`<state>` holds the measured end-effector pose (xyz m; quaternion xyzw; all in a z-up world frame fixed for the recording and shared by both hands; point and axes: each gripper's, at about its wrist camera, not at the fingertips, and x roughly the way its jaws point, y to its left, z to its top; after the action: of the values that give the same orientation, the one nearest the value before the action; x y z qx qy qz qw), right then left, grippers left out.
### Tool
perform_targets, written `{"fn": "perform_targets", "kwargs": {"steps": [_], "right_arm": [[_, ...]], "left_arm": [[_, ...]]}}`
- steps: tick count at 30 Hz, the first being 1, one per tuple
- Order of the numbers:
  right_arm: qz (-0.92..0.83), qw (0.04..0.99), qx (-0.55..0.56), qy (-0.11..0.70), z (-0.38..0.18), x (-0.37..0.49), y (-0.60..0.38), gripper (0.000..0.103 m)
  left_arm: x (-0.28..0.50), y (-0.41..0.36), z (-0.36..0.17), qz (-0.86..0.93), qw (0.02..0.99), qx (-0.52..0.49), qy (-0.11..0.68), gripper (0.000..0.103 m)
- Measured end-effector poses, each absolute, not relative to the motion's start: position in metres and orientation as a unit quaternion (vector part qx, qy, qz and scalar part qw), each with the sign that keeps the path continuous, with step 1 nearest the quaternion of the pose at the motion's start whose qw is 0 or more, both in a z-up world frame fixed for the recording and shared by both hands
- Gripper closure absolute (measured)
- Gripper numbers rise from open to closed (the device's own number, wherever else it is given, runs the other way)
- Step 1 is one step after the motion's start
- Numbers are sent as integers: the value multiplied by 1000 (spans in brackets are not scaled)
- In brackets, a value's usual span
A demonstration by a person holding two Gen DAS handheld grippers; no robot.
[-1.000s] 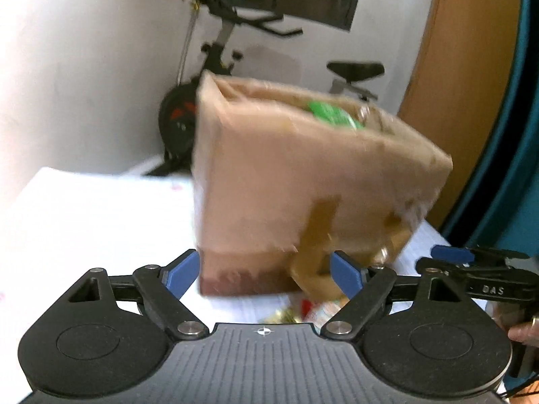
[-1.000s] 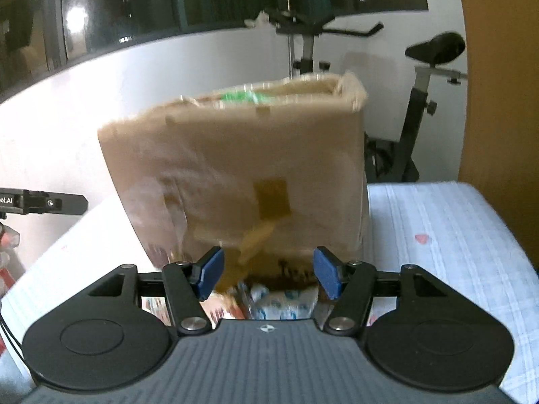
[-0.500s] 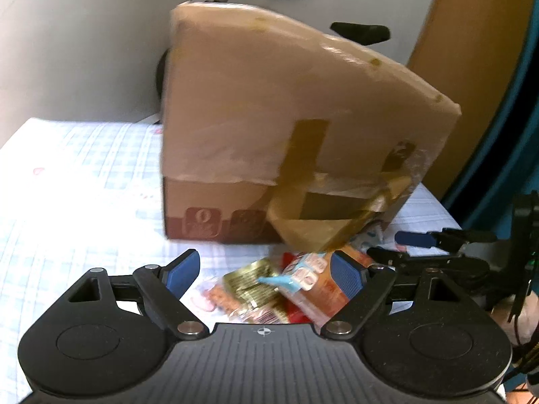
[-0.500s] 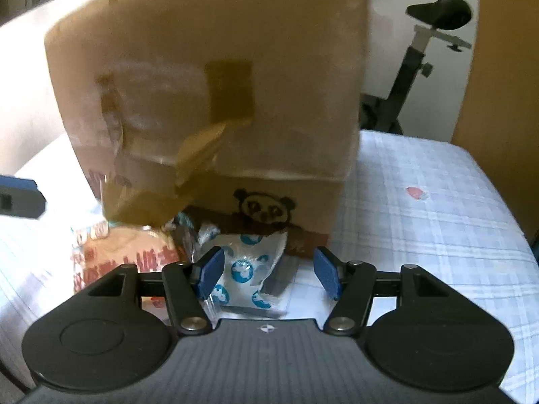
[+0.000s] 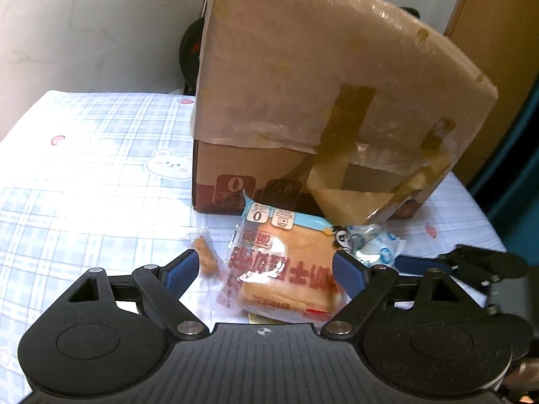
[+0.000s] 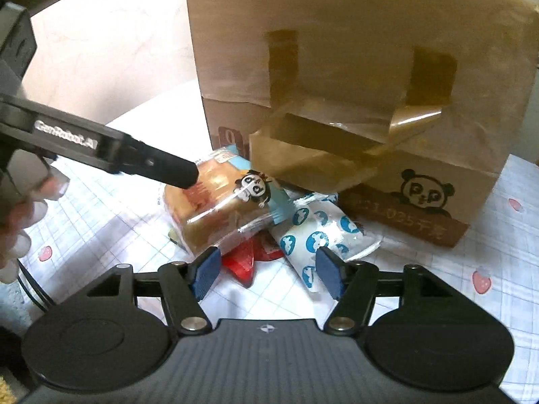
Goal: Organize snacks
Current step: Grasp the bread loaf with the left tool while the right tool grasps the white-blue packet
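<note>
A taped cardboard box (image 5: 323,101) is seen standing at 12 o'clock on a tabletop (image 5: 84,175) covered by a checked cloth with strawberry and bunny prints; loose brown tape hangs off its front. Just before the box, touching it, a heap of snacks is found: a glossy bread packet (image 5: 283,269) uppermost, and a white pouch with blue prints (image 6: 320,235) at its 3 o'clock. A red wrapper (image 6: 249,259) beneath is shown only by the right wrist view. The left hand-held gripper (image 5: 264,269) is spread around the bread packet without pinching it. The right hand-held gripper (image 6: 266,272) is spread, holding nothing.
</note>
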<state>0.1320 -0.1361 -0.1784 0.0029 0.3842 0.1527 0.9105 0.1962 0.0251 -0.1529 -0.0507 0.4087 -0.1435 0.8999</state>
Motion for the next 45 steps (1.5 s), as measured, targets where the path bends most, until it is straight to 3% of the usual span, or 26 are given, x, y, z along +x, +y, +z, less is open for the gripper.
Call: {"fn": "perform_targets", "kwargs": {"steps": [14, 18, 24, 32, 37, 45], "right_arm": [[112, 915, -4, 387, -179, 139, -179, 37], [137, 914, -36, 380, -179, 144, -169, 37], [180, 907, -93, 369, -180, 156, -152, 30], [201, 893, -128, 381, -194, 171, -136, 29], [196, 895, -97, 390, -196, 164, -144, 43], [162, 903, -9, 397, -190, 130, -176, 47]], "left_arm": [[210, -14, -173, -204, 886, 57, 413, 7], [216, -7, -180, -203, 886, 30, 416, 5], [212, 6, -179, -222, 887, 3, 406, 25], [179, 24, -175, -219, 891, -3, 397, 29], [152, 39, -173, -206, 895, -23, 396, 29], [129, 61, -156, -170, 910, -81, 370, 29]]}}
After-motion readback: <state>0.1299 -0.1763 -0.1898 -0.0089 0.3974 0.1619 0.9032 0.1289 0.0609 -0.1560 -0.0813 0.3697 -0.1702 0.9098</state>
